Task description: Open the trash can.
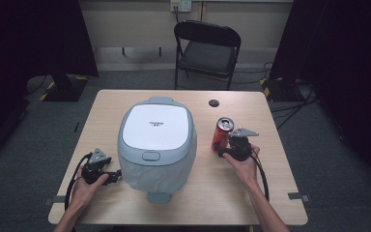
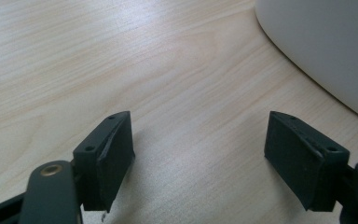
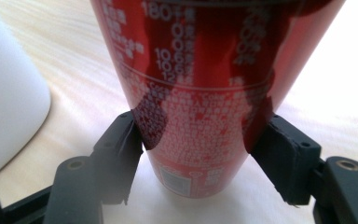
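From the high view, the wooden table point(image 1: 125, 203) carried a large grey-and-white rice cooker point(image 1: 156, 145) at its middle, lid down, with a folding chair point(image 1: 206, 48) on the floor beyond the far edge. A small dark round cap point(image 1: 214, 103) sat in the tabletop near that far edge. None of that layout came through in the gripper views, which gave close detail instead.

The red can point(image 1: 221, 133) stood upright on the table to the right of the cooker, near it but apart, its opened top visible from above. The right gripper view showed what the high view could not: the can's point(image 3: 200, 93) printed side and both pads pressed against its lower wall, one on each side, so the right tool point(image 3: 198, 144) was gripping the can. The cooker's white curved wall point(image 3: 4, 93) sat at that view's left edge.

The left tool point(image 1: 110, 175) lay low at the cooker's left side. In the left gripper view the left tool point(image 2: 198, 154) stood open, with bare table point(image 2: 121, 56) between its pads and the cooker's wall point(image 2: 335, 46) just beyond.
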Motion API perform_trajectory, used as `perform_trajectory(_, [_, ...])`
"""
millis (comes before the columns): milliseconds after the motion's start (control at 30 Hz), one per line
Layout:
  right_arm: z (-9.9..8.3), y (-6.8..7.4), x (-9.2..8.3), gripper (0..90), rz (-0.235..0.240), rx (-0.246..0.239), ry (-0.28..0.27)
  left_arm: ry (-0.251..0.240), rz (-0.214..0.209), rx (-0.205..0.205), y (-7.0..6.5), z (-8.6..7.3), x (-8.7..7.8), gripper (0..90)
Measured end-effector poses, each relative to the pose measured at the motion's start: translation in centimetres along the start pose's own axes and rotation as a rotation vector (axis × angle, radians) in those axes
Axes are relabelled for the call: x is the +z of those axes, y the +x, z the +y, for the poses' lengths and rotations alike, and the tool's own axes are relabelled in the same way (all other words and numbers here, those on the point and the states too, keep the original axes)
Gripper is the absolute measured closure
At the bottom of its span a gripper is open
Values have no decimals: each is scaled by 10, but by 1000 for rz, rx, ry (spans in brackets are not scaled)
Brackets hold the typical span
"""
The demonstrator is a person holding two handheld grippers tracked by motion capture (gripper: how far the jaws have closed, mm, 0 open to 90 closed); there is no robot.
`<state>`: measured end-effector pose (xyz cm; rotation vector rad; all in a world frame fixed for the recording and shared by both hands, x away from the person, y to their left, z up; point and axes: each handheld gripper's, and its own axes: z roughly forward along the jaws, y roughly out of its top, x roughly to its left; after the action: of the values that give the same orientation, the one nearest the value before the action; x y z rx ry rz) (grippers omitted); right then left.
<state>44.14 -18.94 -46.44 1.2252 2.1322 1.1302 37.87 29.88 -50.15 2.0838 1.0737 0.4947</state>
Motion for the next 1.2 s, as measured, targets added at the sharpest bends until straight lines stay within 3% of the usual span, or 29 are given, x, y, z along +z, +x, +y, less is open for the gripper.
perform_trajectory(500, [-35,5,-46,336,-23,-17,31,0,0,-1,0,0,0,233])
perform_trajectory(900, [-44,6,-42,330,-22,-14,43,0,2,-8,-1,0,0,232])
perform_trajectory(1033, [-46,5,-44,215,-17,-2,36,9,7,-12,-1,0,-1,232])
perform_trajectory(1200, [-56,2,-53,175,-28,15,47,28,1,-12,-1,1,-2,237])
